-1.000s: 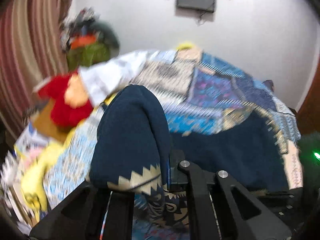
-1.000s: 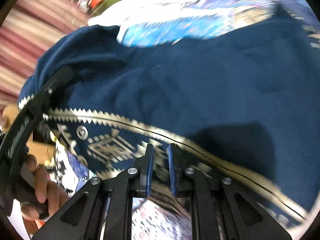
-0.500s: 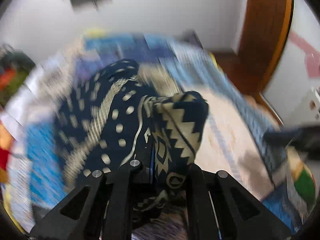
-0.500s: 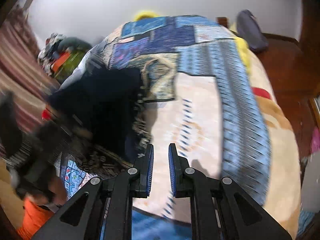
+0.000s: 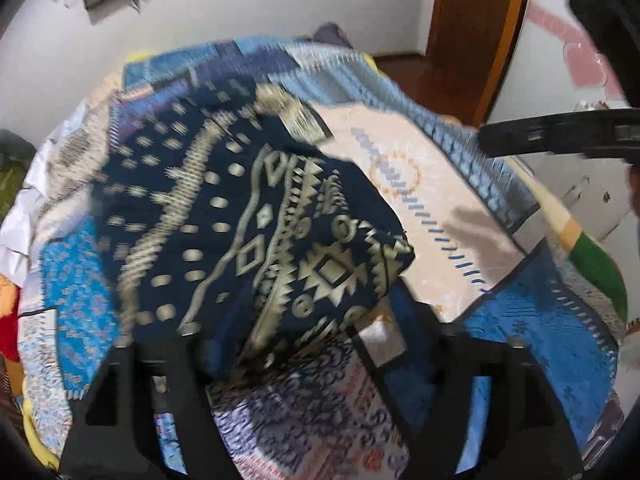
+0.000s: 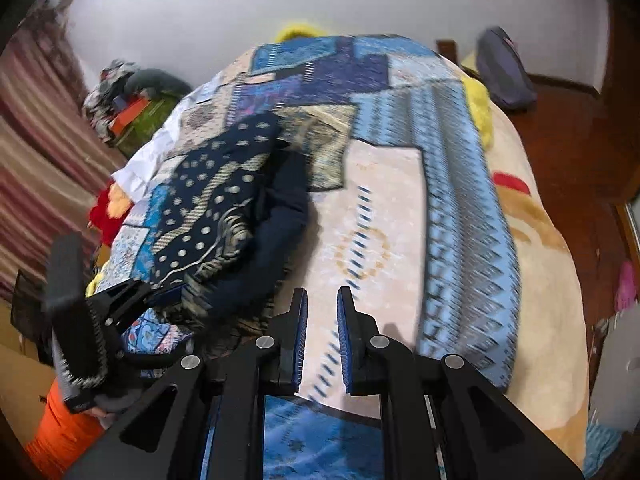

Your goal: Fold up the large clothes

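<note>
A navy garment with cream dots and zigzag patterns [image 5: 248, 216] lies bunched on the left side of a patchwork bedspread [image 5: 420, 184]; it also shows in the right wrist view [image 6: 224, 208]. My left gripper [image 5: 296, 344] stands with its fingers spread wide, and the garment's near edge drapes over the gap between them. The left gripper also appears in the right wrist view [image 6: 160, 292] at the garment's near edge. My right gripper [image 6: 322, 312] hovers over the bedspread [image 6: 380, 220] to the right of the garment, its fingers a narrow gap apart and holding nothing.
A pile of clothes and boxes [image 6: 128, 100] sits at the far left by a striped curtain [image 6: 36, 152]. A dark bag [image 6: 504, 72] lies on the wooden floor at the far right. A beige blanket [image 6: 536, 248] hangs off the bed's right side.
My right gripper let go of the garment's patterned hem a second ago and pulled back over the bedspread. My left gripper's fingers have opened and the garment now lies spread flatter on the bed.
</note>
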Demonstrator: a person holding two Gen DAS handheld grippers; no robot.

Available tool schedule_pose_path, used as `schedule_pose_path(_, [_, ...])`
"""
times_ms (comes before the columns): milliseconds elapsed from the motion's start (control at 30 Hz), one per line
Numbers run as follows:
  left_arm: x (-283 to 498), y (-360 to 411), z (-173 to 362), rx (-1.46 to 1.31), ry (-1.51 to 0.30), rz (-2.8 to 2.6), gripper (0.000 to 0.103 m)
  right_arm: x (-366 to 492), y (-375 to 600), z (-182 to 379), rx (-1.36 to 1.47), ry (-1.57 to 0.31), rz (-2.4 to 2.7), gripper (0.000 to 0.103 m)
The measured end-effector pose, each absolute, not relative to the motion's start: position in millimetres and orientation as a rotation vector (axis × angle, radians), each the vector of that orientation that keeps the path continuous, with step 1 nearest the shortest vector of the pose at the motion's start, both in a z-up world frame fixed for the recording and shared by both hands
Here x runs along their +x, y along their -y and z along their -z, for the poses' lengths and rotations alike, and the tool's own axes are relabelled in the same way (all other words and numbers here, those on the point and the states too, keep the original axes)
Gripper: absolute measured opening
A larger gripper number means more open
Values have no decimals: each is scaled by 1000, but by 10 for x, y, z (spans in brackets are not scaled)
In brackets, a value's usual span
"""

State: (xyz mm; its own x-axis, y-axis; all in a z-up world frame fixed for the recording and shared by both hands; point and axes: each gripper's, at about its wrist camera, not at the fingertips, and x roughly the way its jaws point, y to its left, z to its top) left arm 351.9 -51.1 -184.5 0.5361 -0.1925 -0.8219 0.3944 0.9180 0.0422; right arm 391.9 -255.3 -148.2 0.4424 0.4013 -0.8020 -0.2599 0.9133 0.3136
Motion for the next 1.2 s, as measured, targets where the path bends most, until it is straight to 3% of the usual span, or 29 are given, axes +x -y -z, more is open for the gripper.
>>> schedule_pose_path(267, [3540, -318, 1403, 218, -783, 94, 93, 4006, 1672, 1256, -47, -931, -529, 10])
schedule_pose_path(500, [3809, -733, 2156, 111, -1017, 83, 95, 4140, 1125, 2037, -316, -1044, -441, 10])
schedule_pose_path(567, [3784, -762, 2367, 63, -1010, 70, 103, 4113, 1175, 2270, -372, -1035, -409, 10])
schedule_pose_path(767, [3734, -904, 2464, -41, -1026, 90, 103, 4007, 1438, 2280, -421, -990, -331, 11])
schedule_pose_path(833, [3709, -924, 2472, -50, -1034, 97, 103, 4021, 1605, 2267, -373, -1001, -327, 34])
schedule_pose_path(867, [3672, -932, 2465, -42, -1031, 101, 103, 4040, 1683, 2258, -359, -1005, -297, 61])
schedule_pose_path(933, [3588, -902, 2450, 0, -1021, 105, 103, 4064, 1816, 2242, -340, -1003, -264, 88])
schedule_pose_path(1100, [3360, -906, 2482, 194, -1050, 45, 103, 4128, 2134, 2271, -249, -1118, -286, 88])
schedule_pose_path(1200, [3289, -1064, 2307, 164, -1016, 34, 102, 4171, 2230, 2075, -162, -1094, -314, 88])
